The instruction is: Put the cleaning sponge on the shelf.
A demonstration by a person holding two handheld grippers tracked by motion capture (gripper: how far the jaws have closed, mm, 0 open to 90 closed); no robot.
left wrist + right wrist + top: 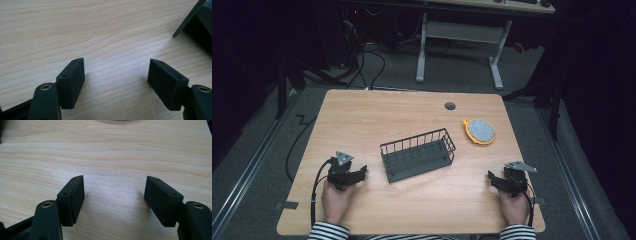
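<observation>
A dark wire basket (418, 154) stands at the middle of the wooden table (377, 115). A round orange-rimmed pad with a grey speckled top (480, 131) lies to its right, farther back. My left gripper (360, 173) rests low near the table's front left, held by a hand, a little left of the basket. Its jaws stand wide apart over bare wood in the left gripper view (116, 75), with a corner of the basket (197, 22) at the upper right. My right gripper (492, 180) rests at the front right; it is open over bare wood (113, 192).
A grey cable grommet (450, 106) sits in the tabletop near the far edge. Cables trail off the table's left side to the floor. A white desk frame (459, 45) stands beyond the table. Striped sleeves (328, 232) come in at the bottom.
</observation>
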